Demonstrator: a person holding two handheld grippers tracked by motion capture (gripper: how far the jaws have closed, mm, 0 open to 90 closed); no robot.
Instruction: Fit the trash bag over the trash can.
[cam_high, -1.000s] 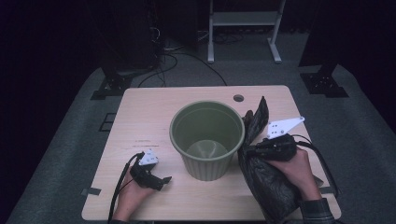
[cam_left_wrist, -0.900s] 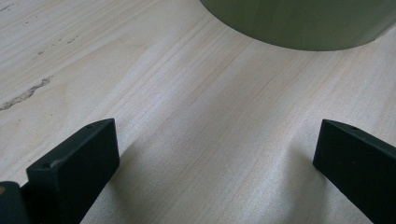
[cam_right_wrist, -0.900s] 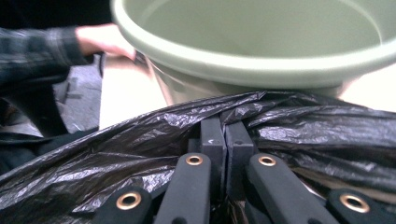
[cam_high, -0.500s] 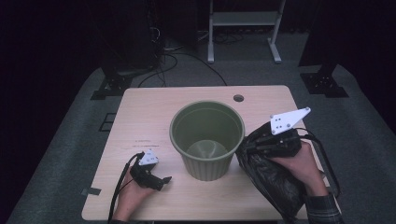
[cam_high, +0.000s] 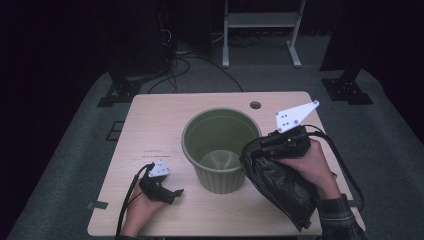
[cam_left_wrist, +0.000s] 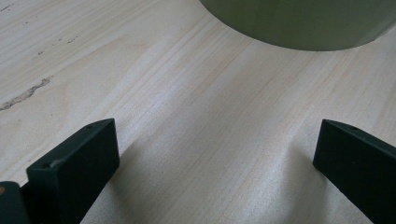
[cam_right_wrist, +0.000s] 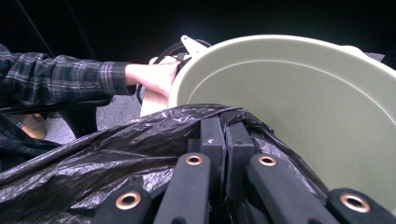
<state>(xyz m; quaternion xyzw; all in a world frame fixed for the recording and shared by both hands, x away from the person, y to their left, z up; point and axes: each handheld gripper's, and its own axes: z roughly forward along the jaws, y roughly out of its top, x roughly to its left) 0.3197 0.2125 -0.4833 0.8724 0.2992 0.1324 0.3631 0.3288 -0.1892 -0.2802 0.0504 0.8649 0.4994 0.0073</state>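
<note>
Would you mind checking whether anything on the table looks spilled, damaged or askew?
Nothing stands out: the round green plastic bin stands upright on the wooden table, and the crumpled black plastic bag hangs intact from the right gripper.

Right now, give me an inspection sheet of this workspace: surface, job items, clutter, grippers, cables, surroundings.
Surface: light wooden table, with a round hole near the far edge.
Job's things: green bin upright at the centre; black plastic bag bunched beside its rim.
Clutter: nothing seen.
Grippers: left gripper open, resting on the table; right gripper shut on the bag.
Cables: gripper cable trails off the near edge; floor cables behind.
Surroundings: grey carpet, white stand, dark room.
</note>
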